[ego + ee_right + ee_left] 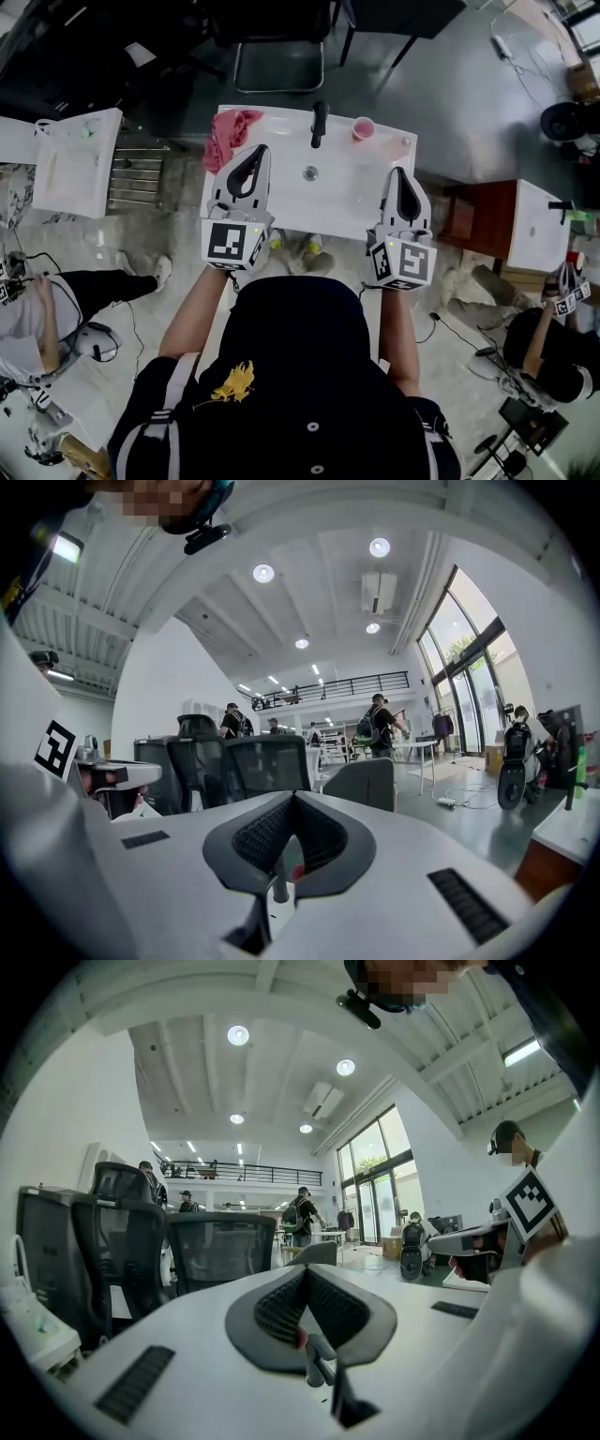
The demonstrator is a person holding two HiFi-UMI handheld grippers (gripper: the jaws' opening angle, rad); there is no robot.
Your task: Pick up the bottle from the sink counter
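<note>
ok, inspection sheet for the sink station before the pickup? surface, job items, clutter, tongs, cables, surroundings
surface: white sink counter, drain mid-basin.
job's things: no bottle clearly seen; dark upright item at the back rim, tap or bottle, cannot tell.
clutter: pink cloth at the back left corner; pink cup right of the dark item.
tongs: left tongs and right tongs both shut, nothing between them, over the counter's near half.
cables: loose leads on the floor at right; none on the counter.
surroundings: white tables left and right; brown cabinet; seated people left and right.
</note>
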